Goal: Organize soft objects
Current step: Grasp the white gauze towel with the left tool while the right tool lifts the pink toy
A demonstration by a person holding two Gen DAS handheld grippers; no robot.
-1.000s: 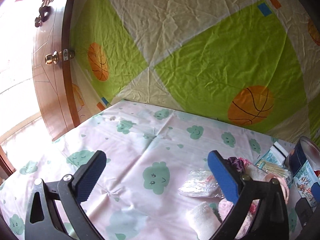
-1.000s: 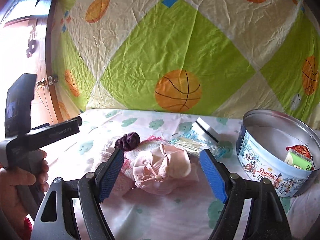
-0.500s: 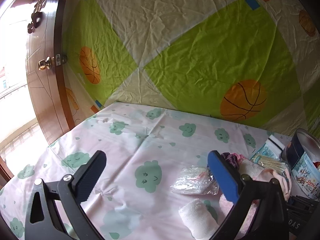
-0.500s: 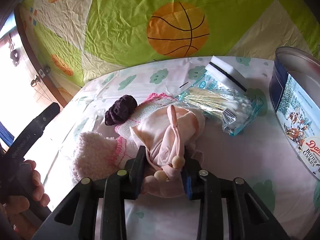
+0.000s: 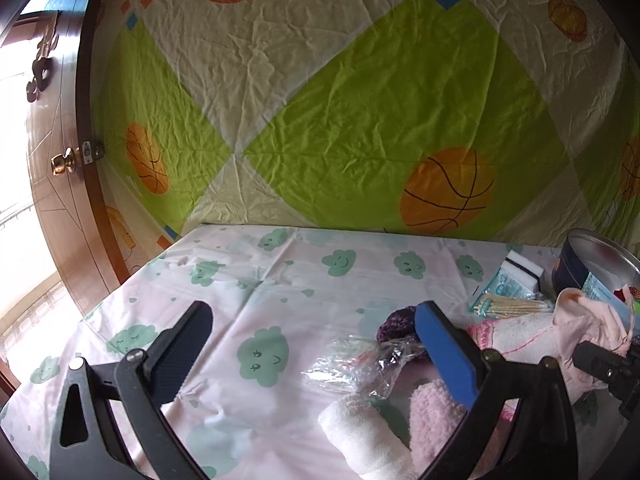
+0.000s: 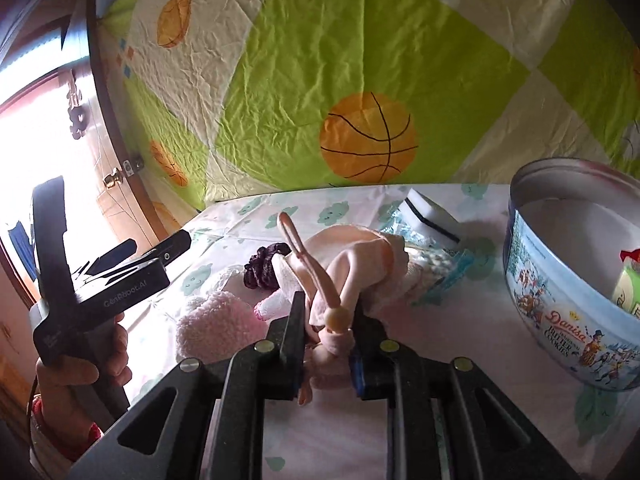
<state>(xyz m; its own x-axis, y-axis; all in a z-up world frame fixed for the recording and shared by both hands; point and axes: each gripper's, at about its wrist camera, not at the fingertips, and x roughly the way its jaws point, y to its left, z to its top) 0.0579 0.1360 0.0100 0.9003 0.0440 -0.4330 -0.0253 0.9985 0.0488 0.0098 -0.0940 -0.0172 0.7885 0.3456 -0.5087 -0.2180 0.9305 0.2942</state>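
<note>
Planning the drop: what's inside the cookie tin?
The cookie tin holds a yellow-green packet with something red behind it, against its right side. The near wall hides the floor, so anything lower is unseen.

1. The round cookie tin (image 6: 576, 312) reads "Danisa" in red script on its side wall; beneath that, "BUTTER COOKIES" in dark capitals.
2. Left of the tin, the handheld left gripper (image 6: 132, 258) carries pale lettering along its black body, roughly "GenRobot.AI"; the letters are small and partly unclear.
</note>
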